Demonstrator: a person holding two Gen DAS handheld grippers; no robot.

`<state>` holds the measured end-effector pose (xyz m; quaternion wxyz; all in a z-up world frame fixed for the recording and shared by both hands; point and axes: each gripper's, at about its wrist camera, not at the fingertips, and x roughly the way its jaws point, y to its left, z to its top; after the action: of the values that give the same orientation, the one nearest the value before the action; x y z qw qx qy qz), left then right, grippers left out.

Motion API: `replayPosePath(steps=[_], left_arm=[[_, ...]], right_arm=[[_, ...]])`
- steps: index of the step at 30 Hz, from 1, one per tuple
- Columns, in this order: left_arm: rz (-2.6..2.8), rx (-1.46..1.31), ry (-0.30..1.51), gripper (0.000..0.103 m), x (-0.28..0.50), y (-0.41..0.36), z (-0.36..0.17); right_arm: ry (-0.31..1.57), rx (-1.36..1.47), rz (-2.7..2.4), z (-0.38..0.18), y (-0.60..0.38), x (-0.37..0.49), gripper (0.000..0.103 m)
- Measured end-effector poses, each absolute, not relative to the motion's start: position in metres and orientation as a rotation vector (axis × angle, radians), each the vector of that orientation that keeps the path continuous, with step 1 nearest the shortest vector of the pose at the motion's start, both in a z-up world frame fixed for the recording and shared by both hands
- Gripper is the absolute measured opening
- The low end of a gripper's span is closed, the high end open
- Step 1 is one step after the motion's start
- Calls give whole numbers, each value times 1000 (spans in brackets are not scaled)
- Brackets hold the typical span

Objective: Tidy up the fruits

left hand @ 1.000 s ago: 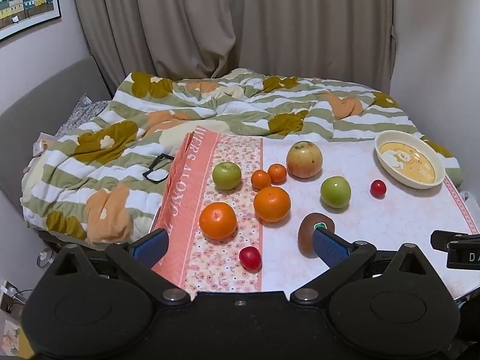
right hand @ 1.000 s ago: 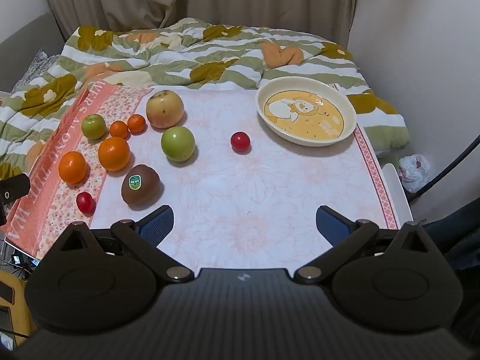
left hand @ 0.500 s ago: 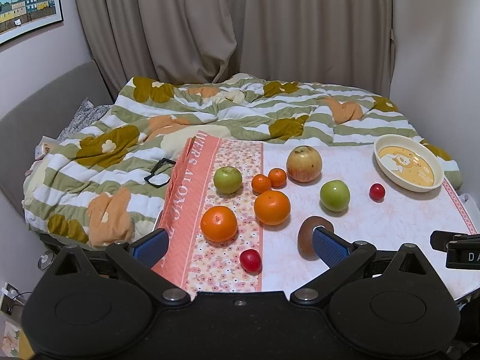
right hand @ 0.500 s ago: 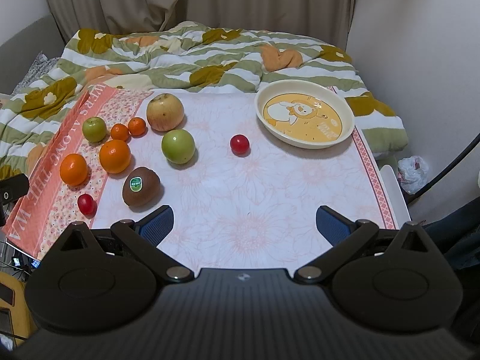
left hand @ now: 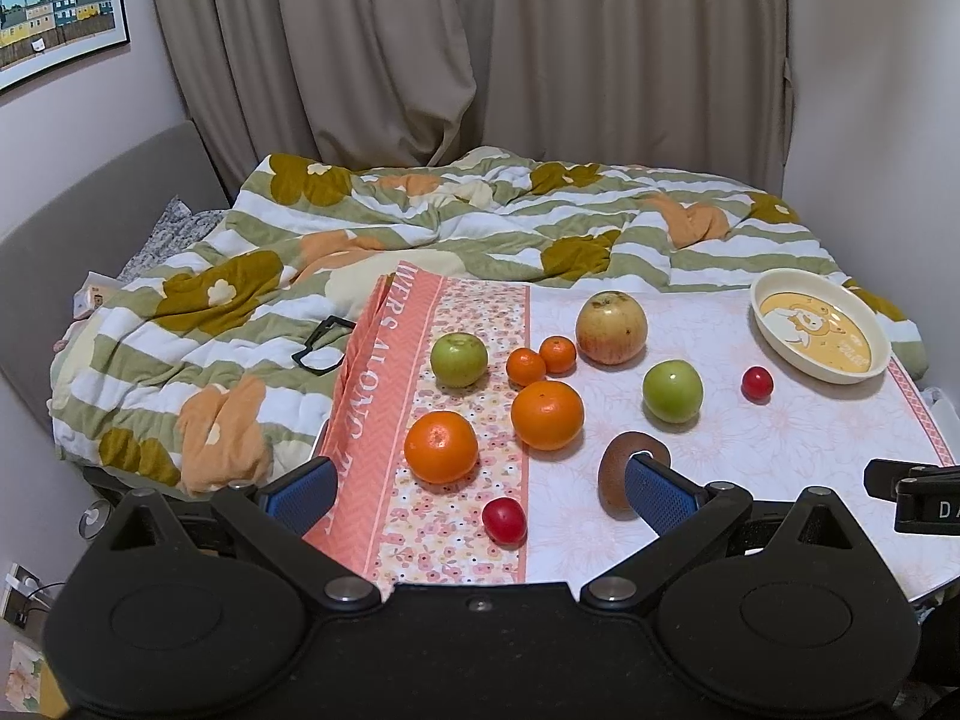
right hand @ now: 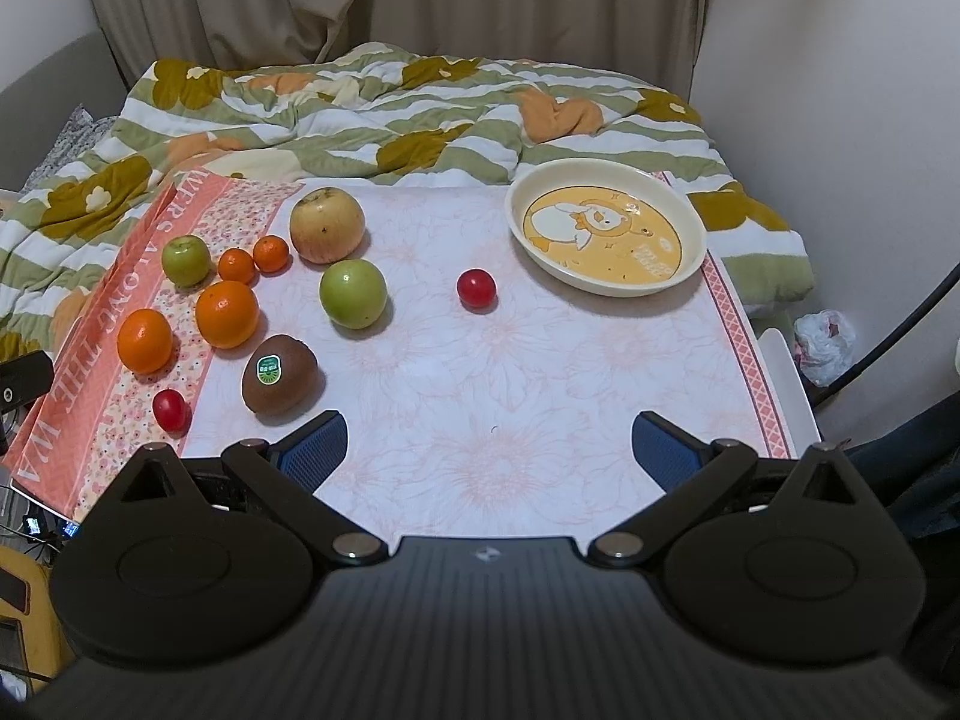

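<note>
left gripper [left hand: 480, 489] spread, empty | right gripper [right hand: 489, 444] spread, empty | fuzzy oval kiwi [right hand: 279, 375] | glossy round bowl [right hand: 606, 228]

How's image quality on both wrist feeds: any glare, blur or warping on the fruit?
Left wrist: sharp, soft indoor light, fisheye bends the curtain; the blue finger hides part of the kiwi. Right wrist: sharp, faint shadows right of each fruit, small highlights on the green apple; no blur.
</note>
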<state>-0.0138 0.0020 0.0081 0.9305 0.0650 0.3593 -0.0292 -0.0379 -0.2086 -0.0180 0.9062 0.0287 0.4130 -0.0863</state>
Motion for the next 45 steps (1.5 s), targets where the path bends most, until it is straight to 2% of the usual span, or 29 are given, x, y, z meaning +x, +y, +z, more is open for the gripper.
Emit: replayPosePath(steps=[45], left_arm=[[-48,123,743,103,-15,12,8]], right_arm=[[864,68,-173,-21,-206,-33,103]])
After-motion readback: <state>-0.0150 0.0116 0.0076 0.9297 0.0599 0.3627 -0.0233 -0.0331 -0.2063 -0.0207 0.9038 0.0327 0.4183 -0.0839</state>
